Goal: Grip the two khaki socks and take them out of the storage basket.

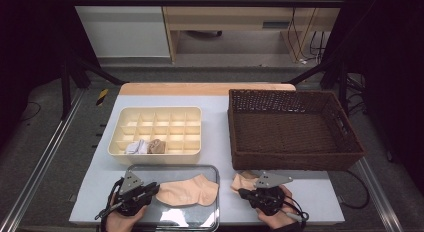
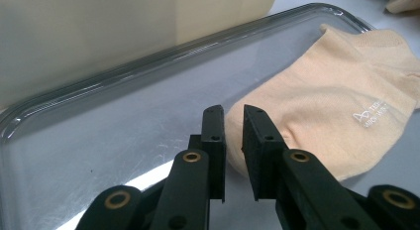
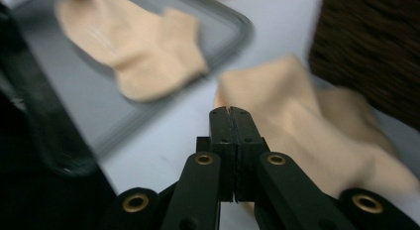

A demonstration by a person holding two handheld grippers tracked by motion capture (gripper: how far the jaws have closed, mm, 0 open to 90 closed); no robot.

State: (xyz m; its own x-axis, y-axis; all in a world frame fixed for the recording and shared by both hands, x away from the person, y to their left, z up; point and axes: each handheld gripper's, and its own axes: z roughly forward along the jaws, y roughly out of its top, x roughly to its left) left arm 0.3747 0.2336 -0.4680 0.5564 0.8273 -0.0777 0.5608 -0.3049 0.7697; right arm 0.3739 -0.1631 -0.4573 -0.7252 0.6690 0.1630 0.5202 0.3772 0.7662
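Observation:
A peach sock [image 1: 187, 191] [image 2: 327, 101] lies flat on a shiny tray [image 1: 172, 167] [image 2: 124, 136] at the table's front. My left gripper [image 1: 152, 189] [image 2: 234, 113] sits at the sock's toe end, jaws a narrow gap apart, with nothing between them. A second peach sock [image 1: 240, 181] [image 3: 307, 126] lies crumpled on the white table, right of the tray and in front of the basket. My right gripper [image 1: 242, 192] [image 3: 230, 110] points at that sock's near edge, and its jaws are pressed flat together. No fabric shows between them.
A cream divided box [image 1: 156, 109] stands behind the tray, with a white and a beige rolled sock in its front compartments. A brown wicker basket [image 1: 295, 162] [image 3: 366, 46] fills the right half of the table. The person's hands hold both grippers at the front edge.

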